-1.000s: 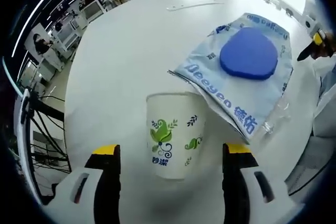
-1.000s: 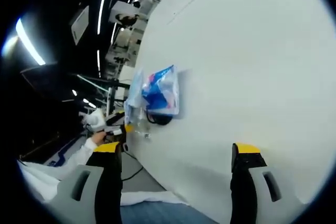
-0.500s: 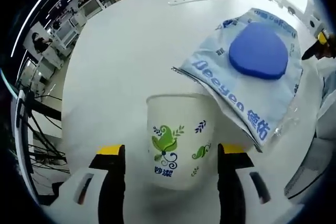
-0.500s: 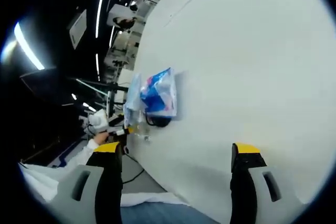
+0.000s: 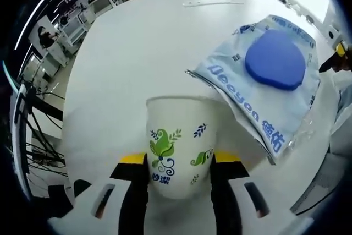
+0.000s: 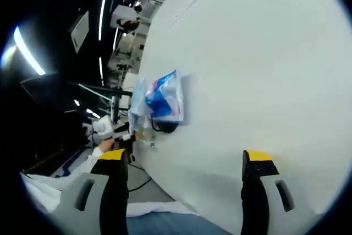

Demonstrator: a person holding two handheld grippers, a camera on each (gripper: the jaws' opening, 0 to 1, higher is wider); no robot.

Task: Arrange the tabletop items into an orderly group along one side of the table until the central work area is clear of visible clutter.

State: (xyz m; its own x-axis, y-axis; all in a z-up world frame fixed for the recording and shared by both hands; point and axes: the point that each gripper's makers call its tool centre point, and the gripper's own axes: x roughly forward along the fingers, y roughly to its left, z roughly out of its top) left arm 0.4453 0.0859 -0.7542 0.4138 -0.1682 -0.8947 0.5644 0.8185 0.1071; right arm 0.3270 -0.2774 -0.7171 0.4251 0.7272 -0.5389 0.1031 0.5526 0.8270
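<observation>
A white paper cup [image 5: 177, 146] with green and blue leaf prints stands upright on the white table [image 5: 137, 53]. My left gripper [image 5: 179, 160] has both jaws pressed against the cup's sides. Just right of the cup lies a clear printed bag [image 5: 263, 100] holding a blue paddle [image 5: 275, 59]. In the right gripper view my right gripper [image 6: 181, 160] is open over the bare table [image 6: 264, 81], with nothing between its jaws. The same bag [image 6: 159, 100] lies far off near the table's edge, and the left gripper [image 6: 118, 136] shows small beside it.
A thin pale strip [image 5: 212, 4] lies at the far side of the table. Desks, chairs and people fill the room beyond the table's left edge. A person's sleeve [image 6: 91, 160] shows by the table edge in the right gripper view.
My left gripper's jaws have closed inward from a wide stance onto the cup's sides. The right gripper has barely moved.
</observation>
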